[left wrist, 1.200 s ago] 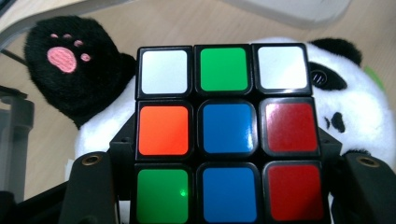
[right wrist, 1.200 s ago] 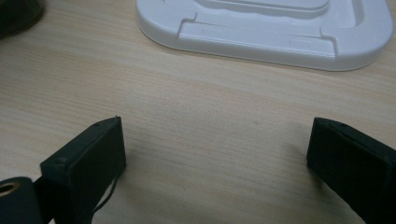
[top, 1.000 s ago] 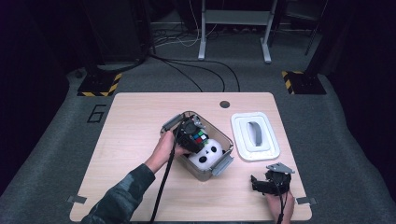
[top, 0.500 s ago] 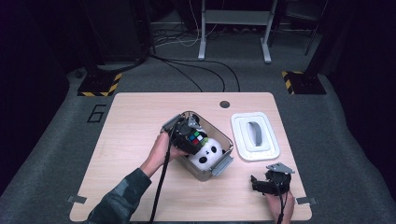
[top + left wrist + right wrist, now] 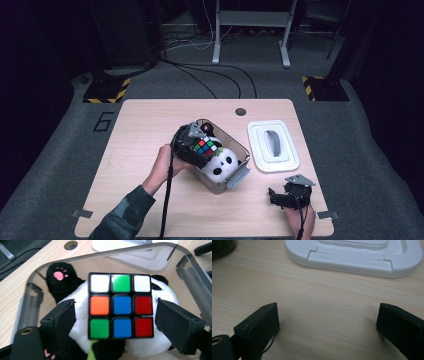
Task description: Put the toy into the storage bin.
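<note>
We count one clear plastic box [image 5: 239, 176] near the middle of the table [image 5: 140, 130], one puzzle cube [image 5: 205, 148] and one plush panda [image 5: 221, 165] inside it, one white lid [image 5: 273, 145] to its right, and two grippers, left [image 5: 196, 140] and right [image 5: 289, 195].

Left sleeve [image 5: 125, 212]: you wore dark green camouflage | left tool [image 5: 192, 142]: black, grey three-cornered plate, black cable | right tool [image 5: 290, 192]: black, same grey plate; its blocky jaws were matte black.
</note>
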